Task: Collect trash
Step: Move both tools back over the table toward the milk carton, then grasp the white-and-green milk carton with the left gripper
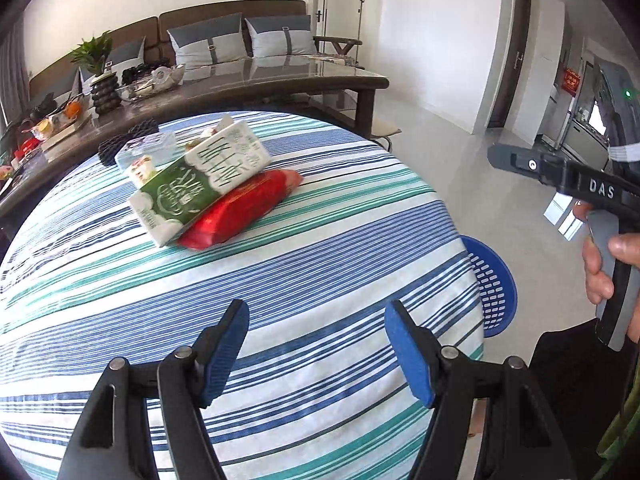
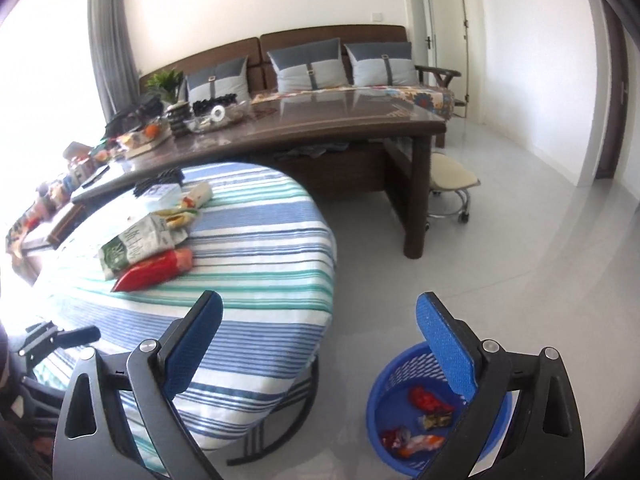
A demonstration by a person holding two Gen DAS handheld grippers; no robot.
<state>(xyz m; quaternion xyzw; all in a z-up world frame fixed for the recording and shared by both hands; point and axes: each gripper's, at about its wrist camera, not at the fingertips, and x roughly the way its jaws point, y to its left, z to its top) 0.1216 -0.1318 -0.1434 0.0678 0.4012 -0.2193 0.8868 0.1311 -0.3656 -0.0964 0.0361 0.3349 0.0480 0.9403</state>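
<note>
The left gripper (image 1: 316, 344) is held above the near part of the striped bench (image 1: 280, 288), its blue fingers (image 1: 224, 352) spread wide with nothing between them; the right gripper (image 2: 320, 356) is held past the bench's edge, above the floor (image 2: 440, 260), its fingers (image 2: 444, 352) likewise spread wide and empty, one of them seen across the rim of the blue basket (image 2: 384, 392). The basket stands on the floor just beside the bench; several crumpled wrappers (image 2: 426, 400), red and orange, are seen lying in it. Trash is piled on the far part of the bench: a green-and-white carton (image 1: 200, 182) lies tilted on a red packet (image 1: 244, 208), touching it; behind the carton a pale box (image 1: 148, 148) and smaller scraps are seen, too jumbled to be told apart. In the left view the right gripper's handle (image 1: 616, 280) is seen off the bench's right edge, held in a hand (image 1: 600, 268). Beyond the bench stands a dark wooden table (image 2: 320, 136), cluttered at its left end with a plant (image 1: 96, 56) and dishes; behind that a brown sofa (image 2: 332, 40) with grey cushions is seen.
</note>
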